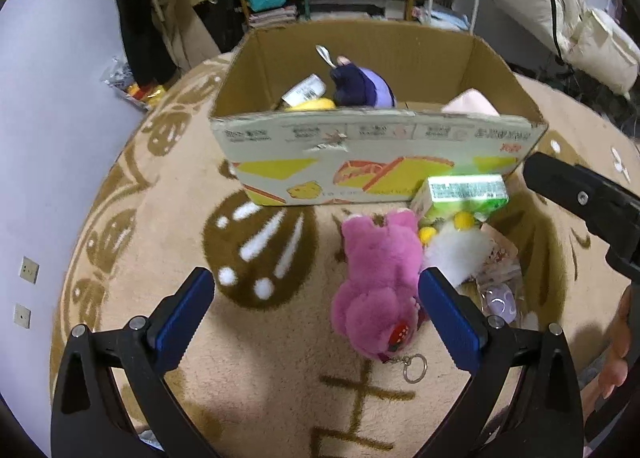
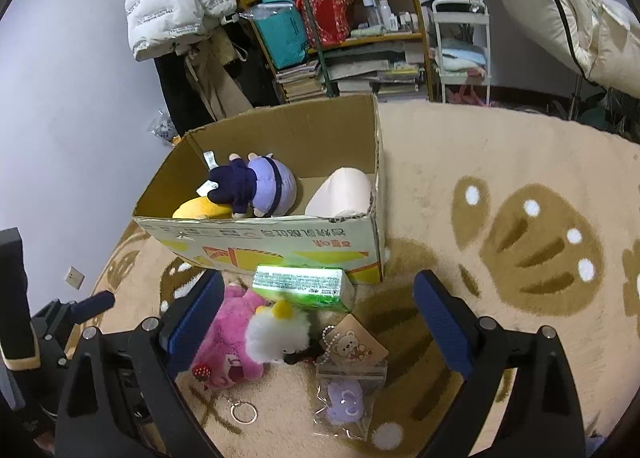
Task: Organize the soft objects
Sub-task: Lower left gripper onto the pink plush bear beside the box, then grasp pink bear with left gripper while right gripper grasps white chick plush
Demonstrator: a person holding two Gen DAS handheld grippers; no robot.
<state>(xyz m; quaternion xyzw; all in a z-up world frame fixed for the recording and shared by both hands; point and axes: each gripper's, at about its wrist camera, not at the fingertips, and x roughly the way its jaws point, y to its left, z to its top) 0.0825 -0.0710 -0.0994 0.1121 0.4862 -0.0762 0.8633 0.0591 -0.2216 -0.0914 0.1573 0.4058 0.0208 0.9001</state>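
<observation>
Both grippers are hanging open and empty: the left gripper [image 1: 316,314] is approaching the pink plush bear [image 1: 374,278], while the right gripper [image 2: 318,322] is hovering above the white plush [image 2: 276,332]. The next move is probably closing on the bear and carrying it into the cardboard box [image 1: 376,145].

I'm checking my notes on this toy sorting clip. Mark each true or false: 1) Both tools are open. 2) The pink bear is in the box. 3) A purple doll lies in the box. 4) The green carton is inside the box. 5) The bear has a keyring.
1) True: left tool and right tool hold nothing.
2) False: the pink bear lies on the rug, outside the box.
3) True: purple doll.
4) False: the green carton sits on the rug against the box's front.
5) True: keyring.
</observation>
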